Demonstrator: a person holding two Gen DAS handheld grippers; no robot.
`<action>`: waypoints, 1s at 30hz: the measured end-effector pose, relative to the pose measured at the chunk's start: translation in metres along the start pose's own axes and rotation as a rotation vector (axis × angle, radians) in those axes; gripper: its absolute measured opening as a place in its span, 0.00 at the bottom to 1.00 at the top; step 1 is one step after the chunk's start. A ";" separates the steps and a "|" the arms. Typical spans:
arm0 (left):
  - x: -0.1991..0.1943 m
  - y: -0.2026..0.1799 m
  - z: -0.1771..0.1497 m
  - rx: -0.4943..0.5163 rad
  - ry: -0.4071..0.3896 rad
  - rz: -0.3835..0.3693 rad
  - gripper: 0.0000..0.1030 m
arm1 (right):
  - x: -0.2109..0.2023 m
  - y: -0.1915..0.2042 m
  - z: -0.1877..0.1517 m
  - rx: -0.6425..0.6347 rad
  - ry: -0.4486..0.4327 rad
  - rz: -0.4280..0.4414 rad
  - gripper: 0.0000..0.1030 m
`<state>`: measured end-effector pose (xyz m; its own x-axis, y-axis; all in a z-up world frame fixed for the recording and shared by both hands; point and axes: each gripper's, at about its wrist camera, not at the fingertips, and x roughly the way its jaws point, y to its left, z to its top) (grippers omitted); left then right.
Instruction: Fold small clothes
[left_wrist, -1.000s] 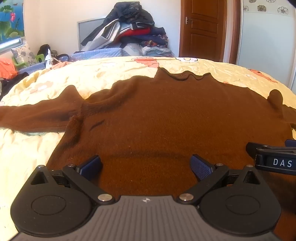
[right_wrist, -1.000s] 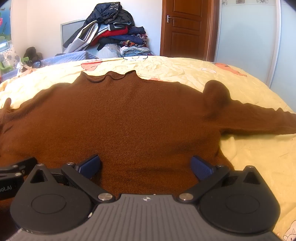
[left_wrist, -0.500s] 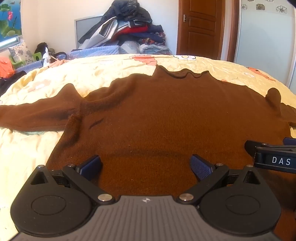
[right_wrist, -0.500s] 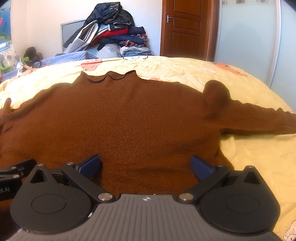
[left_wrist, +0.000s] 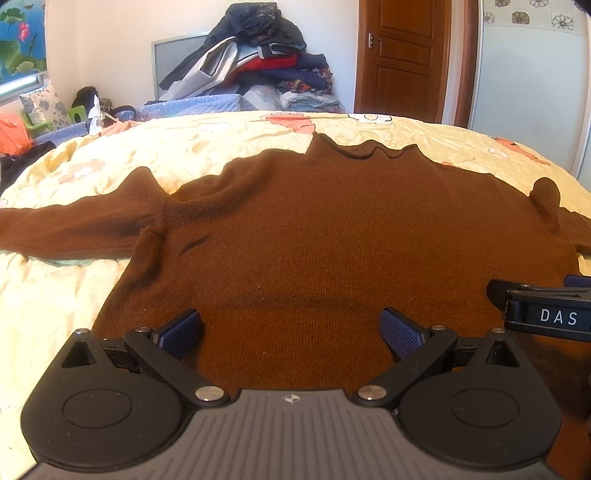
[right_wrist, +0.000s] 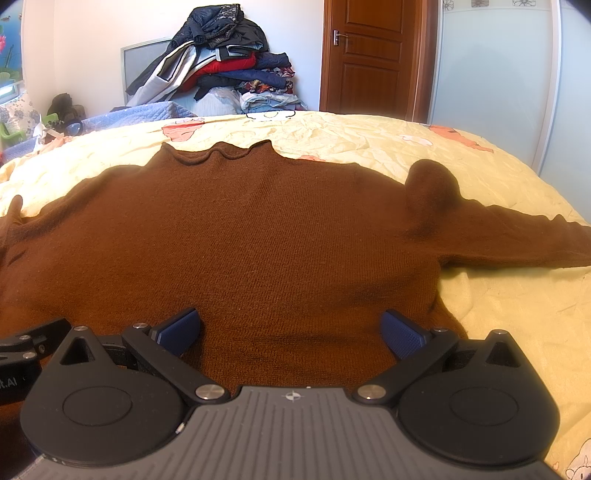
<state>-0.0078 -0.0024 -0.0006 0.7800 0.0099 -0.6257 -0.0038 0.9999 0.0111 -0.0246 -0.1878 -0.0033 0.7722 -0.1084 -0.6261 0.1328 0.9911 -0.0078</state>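
Lying flat on the yellow bedspread (left_wrist: 55, 314), the brown sweater (left_wrist: 332, 240) has its collar pointing away, sleeves spread left-right. The left view alone shows its left sleeve (left_wrist: 74, 229); the right view, the right sleeve (right_wrist: 517, 240). The left gripper (left_wrist: 291, 328) and right gripper (right_wrist: 291, 328) gape wide, empty, at the hem.

Home bedroom: bed with yellow quilt (left_wrist: 207, 147), heaped clothes pile (left_wrist: 255, 70), wooden door (left_wrist: 400, 55).
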 end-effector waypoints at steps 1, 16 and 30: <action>0.001 0.000 0.001 0.001 0.001 0.000 1.00 | 0.000 0.000 0.000 0.000 0.000 0.000 1.00; -0.001 0.007 0.000 -0.028 -0.008 -0.035 1.00 | 0.001 -0.001 0.000 0.000 0.000 0.000 1.00; -0.001 0.007 0.000 -0.034 -0.010 -0.038 1.00 | 0.000 -0.001 0.000 0.000 0.000 0.000 1.00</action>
<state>-0.0081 0.0043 0.0004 0.7864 -0.0276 -0.6170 0.0048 0.9992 -0.0385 -0.0249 -0.1887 -0.0032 0.7723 -0.1081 -0.6260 0.1325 0.9911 -0.0077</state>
